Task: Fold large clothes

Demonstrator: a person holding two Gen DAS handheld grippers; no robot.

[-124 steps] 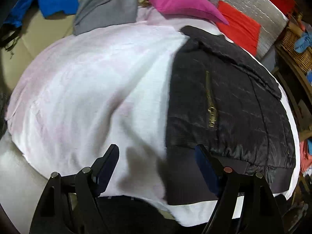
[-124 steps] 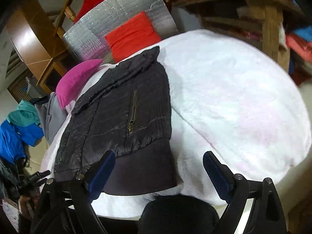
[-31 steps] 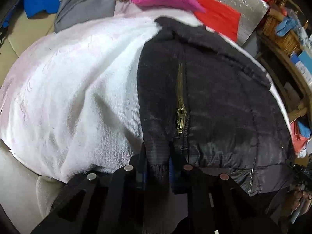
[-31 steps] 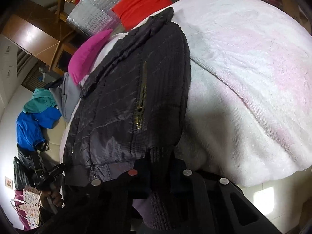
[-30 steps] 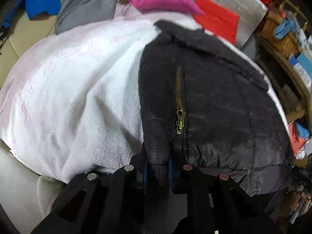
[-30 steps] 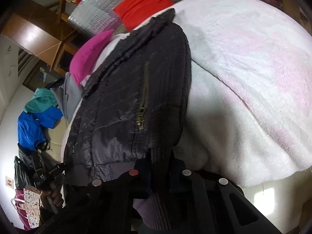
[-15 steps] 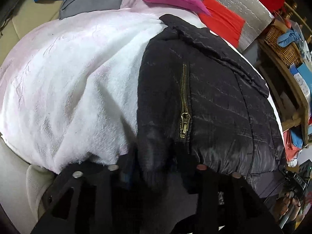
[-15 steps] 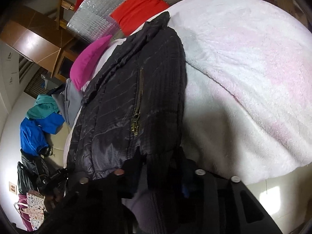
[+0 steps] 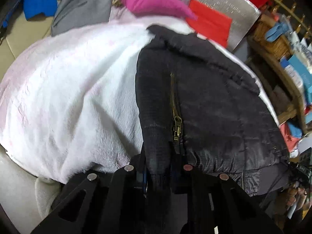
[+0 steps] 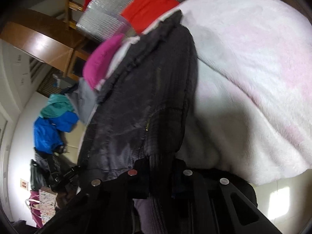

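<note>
A: Two grippers engaged. Left gripper (image 9: 158,170): status?

B: Jaws closing, with the ribbed hem of the black quilted jacket (image 9: 204,101) clamped between them, just below the brass zipper (image 9: 176,117).

A: Right gripper (image 10: 160,173)?

B: Clamped tight on the same jacket (image 10: 148,89) hem. The jacket lies on the white fleece blanket (image 9: 68,89), near a magenta cushion (image 9: 152,2).

You see dim indoor light in both fisheye views, with black vignetted corners and bent edges. The white blanket (image 9: 64,89) glares near washout, while the jacket (image 9: 210,105) reads murky. Motion blur smears the right wrist view, and a bright patch lies on the floor (image 10: 278,195).
</note>
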